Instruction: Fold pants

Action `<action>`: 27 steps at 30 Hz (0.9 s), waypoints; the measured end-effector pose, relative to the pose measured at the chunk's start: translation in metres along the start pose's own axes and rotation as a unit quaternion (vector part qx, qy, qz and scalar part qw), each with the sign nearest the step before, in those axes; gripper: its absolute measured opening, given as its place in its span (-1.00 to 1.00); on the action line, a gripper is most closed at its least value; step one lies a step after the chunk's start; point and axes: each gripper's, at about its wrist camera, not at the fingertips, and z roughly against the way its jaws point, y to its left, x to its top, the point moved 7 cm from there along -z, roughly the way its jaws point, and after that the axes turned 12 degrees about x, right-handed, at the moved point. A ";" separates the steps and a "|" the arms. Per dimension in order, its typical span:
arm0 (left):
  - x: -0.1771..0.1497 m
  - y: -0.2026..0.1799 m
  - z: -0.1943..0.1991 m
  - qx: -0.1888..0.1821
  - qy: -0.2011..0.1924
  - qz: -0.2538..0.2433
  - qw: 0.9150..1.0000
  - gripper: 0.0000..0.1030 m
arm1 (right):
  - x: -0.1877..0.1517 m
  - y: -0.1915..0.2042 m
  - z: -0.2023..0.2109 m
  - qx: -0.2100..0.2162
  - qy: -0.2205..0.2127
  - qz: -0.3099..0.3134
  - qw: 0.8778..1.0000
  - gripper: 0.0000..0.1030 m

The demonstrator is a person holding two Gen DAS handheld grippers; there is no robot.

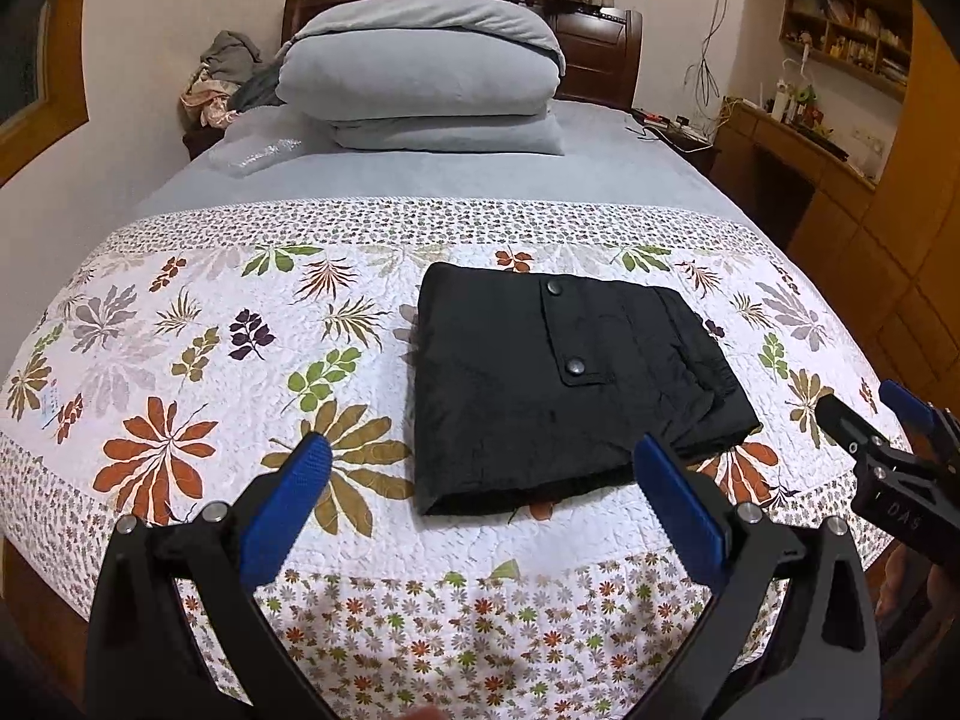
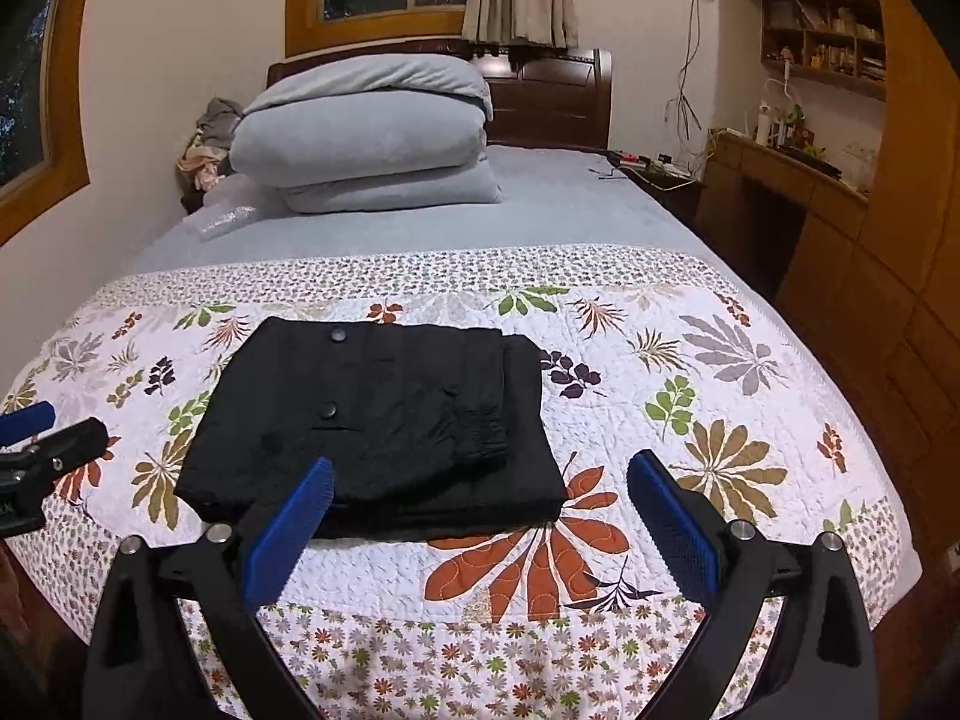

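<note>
There is one pair of black pants (image 1: 564, 384), and it is folded into a thick square. It lies flat on the flowered quilt (image 1: 180, 360) near the foot of the bed. On top you can see one pocket flap with two round snaps (image 1: 576, 367). At the right side the layers do not line up, so one lower layer sticks out past the top one (image 2: 528, 420).

There are two grippers. The left gripper (image 1: 480, 504) is near the front edge of the pants, and its two blue fingers (image 1: 288, 516) are wide apart. It holds nothing. The right gripper (image 2: 480, 516) is also by the front edge, with its two blue fingers (image 2: 672, 534) wide apart, and it holds nothing too. Neither one touches the pants.

The quilt has lots of open room to the left and right of the pants, and a strip of small flowers in front, before the bed edge. Behind the quilt is a plain blue-gray sheet (image 1: 456, 174). Far back, by the dark headboard (image 2: 552, 96), sits one stack of folded blue-gray bedding (image 1: 420, 72). One small pile of clothes (image 1: 222, 78) is in the left corner. A wooden desk (image 1: 792, 144) stands to the right of the bed.
</note>
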 end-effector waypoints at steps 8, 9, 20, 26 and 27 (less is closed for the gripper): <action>-0.002 0.006 0.005 0.004 -0.001 0.004 1.000 0.95 | 0.005 0.003 0.009 -0.006 -0.006 0.002 1.000 0.93; -0.002 0.006 0.006 0.004 -0.002 0.004 1.000 0.95 | 0.006 0.003 0.011 -0.005 -0.007 0.002 1.000 0.93; -0.003 0.019 0.010 0.017 -0.004 0.014 1.000 0.95 | 0.010 0.011 0.018 -0.012 -0.009 0.015 1.000 0.93; -0.003 0.015 0.014 0.011 -0.008 0.009 1.000 0.95 | 0.010 0.013 0.021 -0.010 -0.010 0.020 1.000 0.93; -0.003 0.014 0.015 0.010 -0.009 0.008 1.000 0.95 | 0.010 0.013 0.021 -0.010 -0.010 0.021 1.000 0.93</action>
